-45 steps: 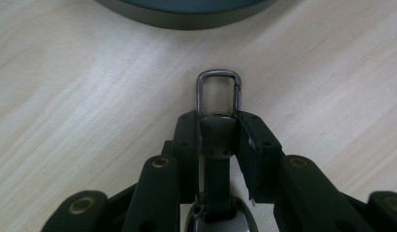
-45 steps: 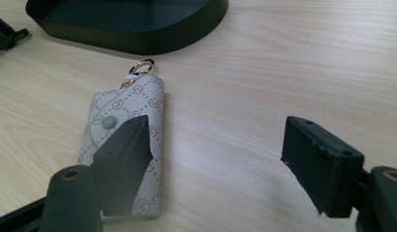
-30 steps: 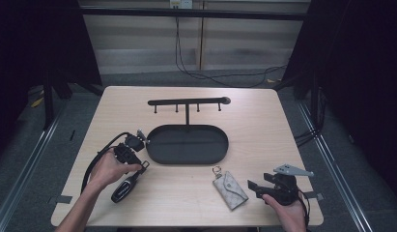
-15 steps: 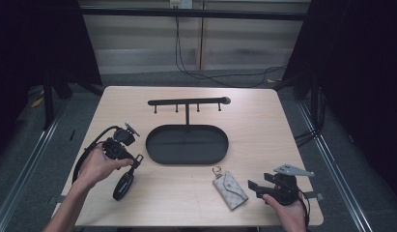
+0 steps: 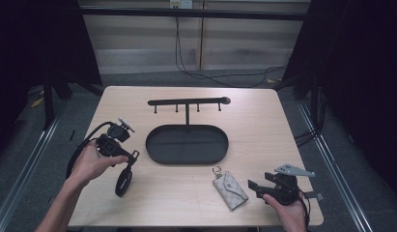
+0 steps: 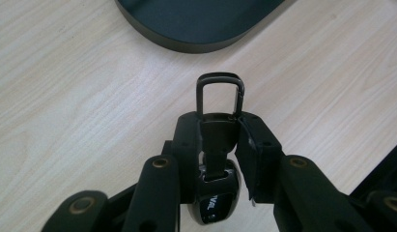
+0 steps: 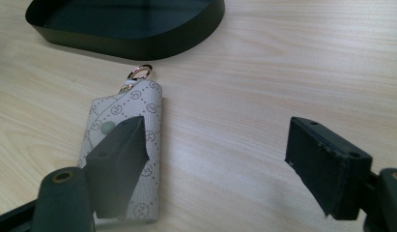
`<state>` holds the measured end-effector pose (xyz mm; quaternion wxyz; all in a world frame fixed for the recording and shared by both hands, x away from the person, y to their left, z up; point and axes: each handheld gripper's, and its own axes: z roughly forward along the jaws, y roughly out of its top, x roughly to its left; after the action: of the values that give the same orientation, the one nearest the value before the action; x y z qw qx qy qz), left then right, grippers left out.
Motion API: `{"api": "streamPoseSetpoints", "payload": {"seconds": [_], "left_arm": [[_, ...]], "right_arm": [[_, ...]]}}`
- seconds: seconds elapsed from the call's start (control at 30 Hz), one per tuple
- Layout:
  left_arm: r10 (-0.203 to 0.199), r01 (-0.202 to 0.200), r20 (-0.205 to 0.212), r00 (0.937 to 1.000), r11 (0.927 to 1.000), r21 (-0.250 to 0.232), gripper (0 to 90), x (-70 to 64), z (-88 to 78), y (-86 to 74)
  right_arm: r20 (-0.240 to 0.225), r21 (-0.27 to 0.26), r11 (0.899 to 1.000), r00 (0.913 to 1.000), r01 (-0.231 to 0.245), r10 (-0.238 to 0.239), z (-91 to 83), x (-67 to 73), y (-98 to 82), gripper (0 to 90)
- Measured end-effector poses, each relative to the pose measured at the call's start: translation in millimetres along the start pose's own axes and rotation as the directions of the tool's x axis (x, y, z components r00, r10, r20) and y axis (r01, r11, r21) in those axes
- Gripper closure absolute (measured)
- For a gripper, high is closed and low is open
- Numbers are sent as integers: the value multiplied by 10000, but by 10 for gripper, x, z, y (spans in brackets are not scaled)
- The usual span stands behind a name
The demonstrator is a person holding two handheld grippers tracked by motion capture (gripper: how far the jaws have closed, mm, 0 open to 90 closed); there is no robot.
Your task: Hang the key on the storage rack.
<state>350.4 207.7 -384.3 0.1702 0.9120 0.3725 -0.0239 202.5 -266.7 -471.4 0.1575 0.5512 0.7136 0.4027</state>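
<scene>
Slippage is the main risk: the left gripper [image 5: 122, 153] clenches only the strap neck of the black car-key fob with its metal clip [image 6: 219, 121], hanging left of the black oval metal tray [image 5: 186, 159]; a swing might free it. The right gripper [image 7: 220, 164], its jaws just opening, spread and empty, could nudge the beige patterned key pouch [image 7: 123, 140] just in front of the tray.

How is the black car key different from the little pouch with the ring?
The car key is black and glossy; the pouch is pale grey with a dotted pattern. The car key hangs from the shut left tongs, gripped near its black clip; the pouch lies flat on the table, untouched, with the open right tongs near it. Both sit close to the black tray, and both carry a loop for hanging.
</scene>
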Motion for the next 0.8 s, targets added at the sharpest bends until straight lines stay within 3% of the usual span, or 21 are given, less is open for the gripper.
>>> {"api": "streamPoseSetpoints", "payload": {"seconds": [0.8], "left_arm": [[548,-552,-400,9977,9984,-92,707,-108,-277,111]], "right_arm": [[-64,14,10000,10000,32,-32,5,0,6,187]]}}
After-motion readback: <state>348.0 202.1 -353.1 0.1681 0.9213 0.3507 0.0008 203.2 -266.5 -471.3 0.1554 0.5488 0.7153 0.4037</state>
